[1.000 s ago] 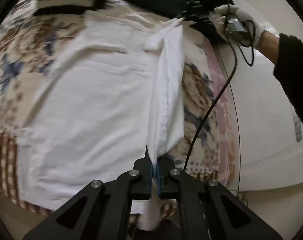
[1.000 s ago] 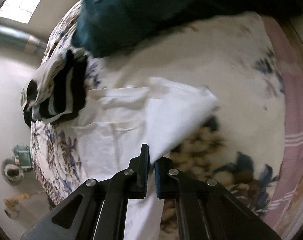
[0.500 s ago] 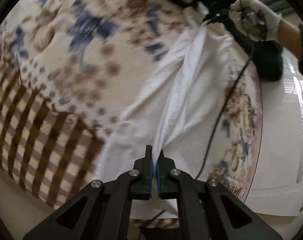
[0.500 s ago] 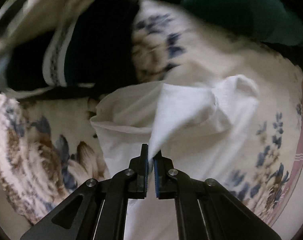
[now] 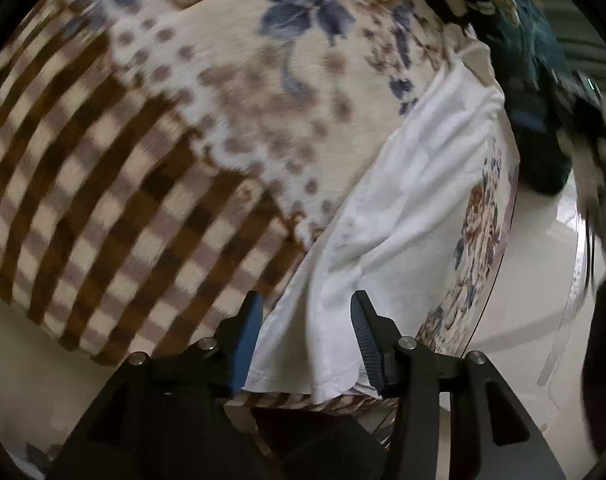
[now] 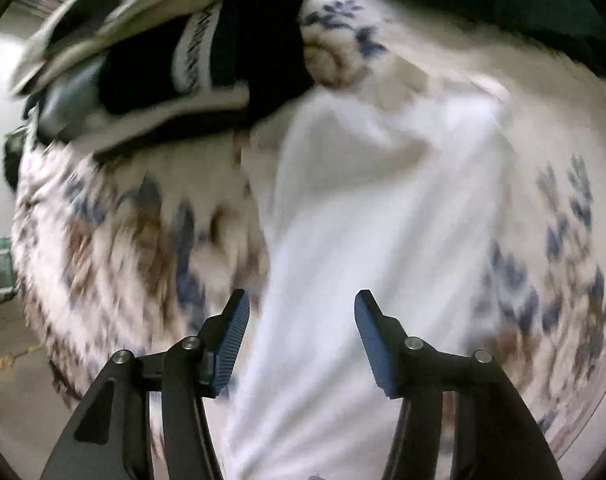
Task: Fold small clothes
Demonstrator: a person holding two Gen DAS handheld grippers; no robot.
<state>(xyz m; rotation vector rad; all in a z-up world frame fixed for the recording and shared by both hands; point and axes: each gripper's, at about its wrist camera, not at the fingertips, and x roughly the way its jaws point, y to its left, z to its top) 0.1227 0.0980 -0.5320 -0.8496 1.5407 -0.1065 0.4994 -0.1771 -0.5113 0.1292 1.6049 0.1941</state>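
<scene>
We hold both grippers spread wide, gripping nothing. The white garment (image 5: pixel 407 216) lies as a long strip running straight ahead from our left gripper (image 5: pixel 307 340), its hem between the jaws; our right gripper (image 6: pixel 299 336) hovers over its other end.

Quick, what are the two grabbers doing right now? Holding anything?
Left gripper: open, holding nothing; the white garment lies between its fingers.
Right gripper: open, holding nothing, above the same garment.

One white garment (image 5: pixel 403 216), one striped garment (image 6: pixel 191 56), one blanket (image 5: pixel 143 140)
</scene>
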